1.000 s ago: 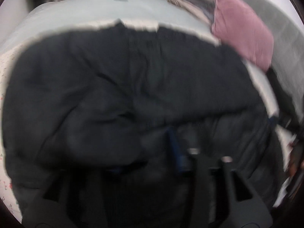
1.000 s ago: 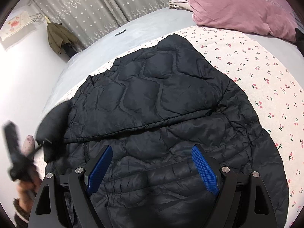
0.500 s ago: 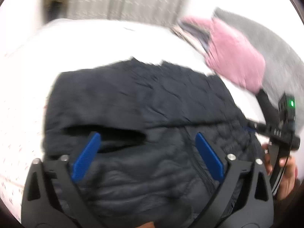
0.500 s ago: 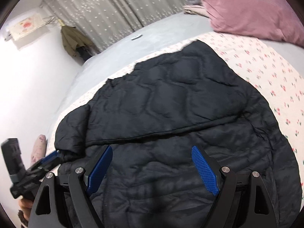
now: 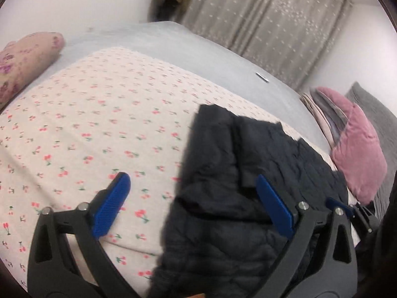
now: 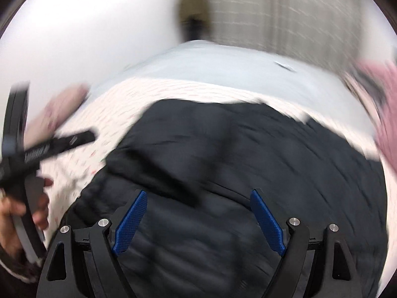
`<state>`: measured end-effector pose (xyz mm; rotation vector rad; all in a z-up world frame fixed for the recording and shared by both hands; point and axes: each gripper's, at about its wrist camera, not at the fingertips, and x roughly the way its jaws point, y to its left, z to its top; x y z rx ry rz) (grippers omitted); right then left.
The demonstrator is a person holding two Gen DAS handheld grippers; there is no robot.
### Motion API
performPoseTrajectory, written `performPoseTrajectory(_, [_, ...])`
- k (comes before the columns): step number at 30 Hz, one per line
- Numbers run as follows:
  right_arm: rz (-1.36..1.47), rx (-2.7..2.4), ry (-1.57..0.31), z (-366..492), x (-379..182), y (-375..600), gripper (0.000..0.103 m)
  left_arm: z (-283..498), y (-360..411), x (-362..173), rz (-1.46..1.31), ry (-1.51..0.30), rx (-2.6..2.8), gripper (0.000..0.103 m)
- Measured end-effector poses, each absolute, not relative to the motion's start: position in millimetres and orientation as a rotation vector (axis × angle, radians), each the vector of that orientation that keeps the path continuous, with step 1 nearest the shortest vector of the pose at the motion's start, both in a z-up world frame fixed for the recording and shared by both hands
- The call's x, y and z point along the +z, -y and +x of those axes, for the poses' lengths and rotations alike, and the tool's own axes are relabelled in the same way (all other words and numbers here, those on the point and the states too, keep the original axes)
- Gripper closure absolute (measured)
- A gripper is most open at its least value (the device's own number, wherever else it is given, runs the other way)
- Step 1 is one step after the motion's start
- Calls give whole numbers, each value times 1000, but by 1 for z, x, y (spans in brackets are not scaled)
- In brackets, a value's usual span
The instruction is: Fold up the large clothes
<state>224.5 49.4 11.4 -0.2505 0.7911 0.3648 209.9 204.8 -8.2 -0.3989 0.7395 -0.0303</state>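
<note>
While the black quilted jacket lies folded over on the cherry-print sheet, both grippers hang above it with nothing between their blue pads. Seen from the left wrist, the left gripper has its jaws spread wide; one pad sits over bare sheet just beside the jacket's edge, the other over the jacket's dark padding, and neither presses on the cloth. The right gripper likewise stands with its jaws apart, both pads above the jacket's near part, though that view is smeared by blur and whether they brush the fabric cannot be told. Beyond the jacket the sheet gives way to a plain grey cover, and past that a grey patterned curtain hangs. Off the jacket's far right corner rests a pink pillow; well apart from the jacket, across the sheet, lies a floral pillow. At the right wrist view's edge, beside the jacket, a hand grips the other tool's handle.
</note>
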Motion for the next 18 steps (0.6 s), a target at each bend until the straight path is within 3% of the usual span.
performPoseTrajectory(3, [-403, 297, -784, 240, -2, -89, 27, 211, -206, -15, -409, -737, -30, 2])
performPoseTrajectory(5, [-416, 270, -812, 256, -12, -94, 58, 213, -205, -17, -424, -742, -45, 2])
performPoseTrajectory(8, [-311, 257, -842, 279, -18, -75, 76, 215, -205, -21, -461, -738, -72, 2])
performPoseTrajectory(15, [261, 187, -823, 283, -3, 68, 80, 216, -189, -22, -455, -734, -125, 14])
performPoseTrajectory(18, [504, 279, -860, 274, -10, 121, 74, 216, -180, -21, -442, -730, -153, 24])
